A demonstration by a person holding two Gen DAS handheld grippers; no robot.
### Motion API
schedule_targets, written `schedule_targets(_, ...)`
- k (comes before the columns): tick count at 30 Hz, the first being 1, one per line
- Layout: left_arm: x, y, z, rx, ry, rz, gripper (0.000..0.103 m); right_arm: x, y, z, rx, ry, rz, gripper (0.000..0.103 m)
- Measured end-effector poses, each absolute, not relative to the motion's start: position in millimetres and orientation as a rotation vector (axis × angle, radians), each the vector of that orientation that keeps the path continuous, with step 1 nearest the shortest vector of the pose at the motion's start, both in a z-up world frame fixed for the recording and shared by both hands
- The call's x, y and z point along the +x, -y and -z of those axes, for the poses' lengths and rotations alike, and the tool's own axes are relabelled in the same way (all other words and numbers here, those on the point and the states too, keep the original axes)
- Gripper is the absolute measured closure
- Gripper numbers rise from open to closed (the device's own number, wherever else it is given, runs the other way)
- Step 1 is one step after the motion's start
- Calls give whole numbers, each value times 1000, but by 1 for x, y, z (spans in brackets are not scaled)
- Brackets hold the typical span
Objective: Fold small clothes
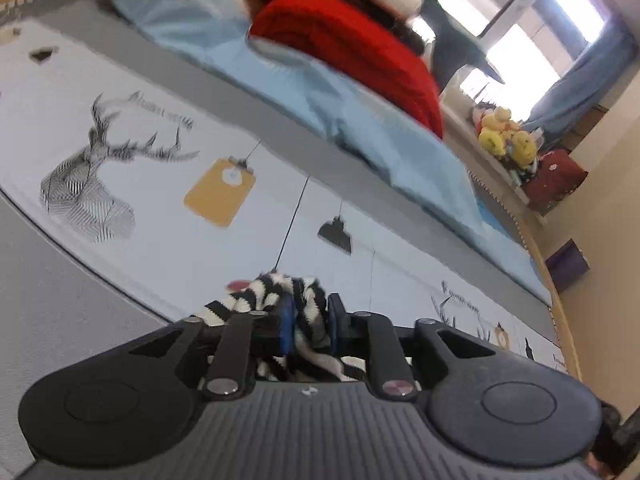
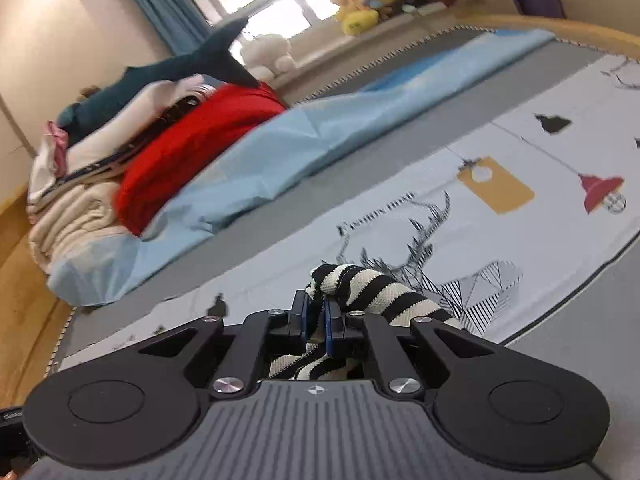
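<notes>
Left gripper [image 1: 310, 322] clamps bunched striped garment [image 1: 280, 292] between blue pads; right gripper [image 2: 316, 316] pinches another part of same black-and-white knit [image 2: 372, 288]. Garment held low over printed bedsheet [image 1: 160, 216]. Risk: thick bunched knit slips from narrow pinch, or uneven pull skews fold. Left view alone shows purple box [image 1: 568, 266] by wall; right view alone shows shark plush [image 2: 176, 68] atop clothes pile [image 2: 92, 184] and red lamp print [image 2: 600, 192].
</notes>
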State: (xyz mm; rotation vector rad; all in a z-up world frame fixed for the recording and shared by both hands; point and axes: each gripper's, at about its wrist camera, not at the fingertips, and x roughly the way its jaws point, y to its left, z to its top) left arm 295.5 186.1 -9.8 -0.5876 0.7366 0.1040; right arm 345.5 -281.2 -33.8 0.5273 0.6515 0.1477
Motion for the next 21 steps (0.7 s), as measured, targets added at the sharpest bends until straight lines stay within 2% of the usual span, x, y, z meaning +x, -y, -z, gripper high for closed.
schedule_targets(1,294,-191,10,-588,-736,-120,82,351,280,39,523,-676,-126,88)
schedule_targets(2,292,-197,10,-588,-728,-125,79,355,281,45,523,-698,-95,87)
schedule_targets(4,285,-212,5,-602,-714,-110,63,357,289,51,527,-720,-53,85)
schedule_targets(5,283,-218,4,-605,-719,-90,61,355,294,52,527,-721,-52,84)
schedule_targets(6,281,-224,4,-594,-732,-71,59,353,300,50,521,-718,-57,82)
schedule_targets(8,276,-235,8,-547,-768,-66,59,348,311,47,477,-725,-84,64)
schedule_targets(10,271,-242,16,-518,-809,-71,59,342,322,51,418,-764,-104,58)
schedule_targets(13,270,-242,33,-468,-879,-59,59,336,336,70,360,-859,-118,57)
schedule_targets(16,276,-235,50,-403,-918,-59,50,333,336,83,319,-907,-144,57)
schedule_targets(21,290,-219,68,-337,-933,-52,49,339,317,96,226,-931,-143,55)
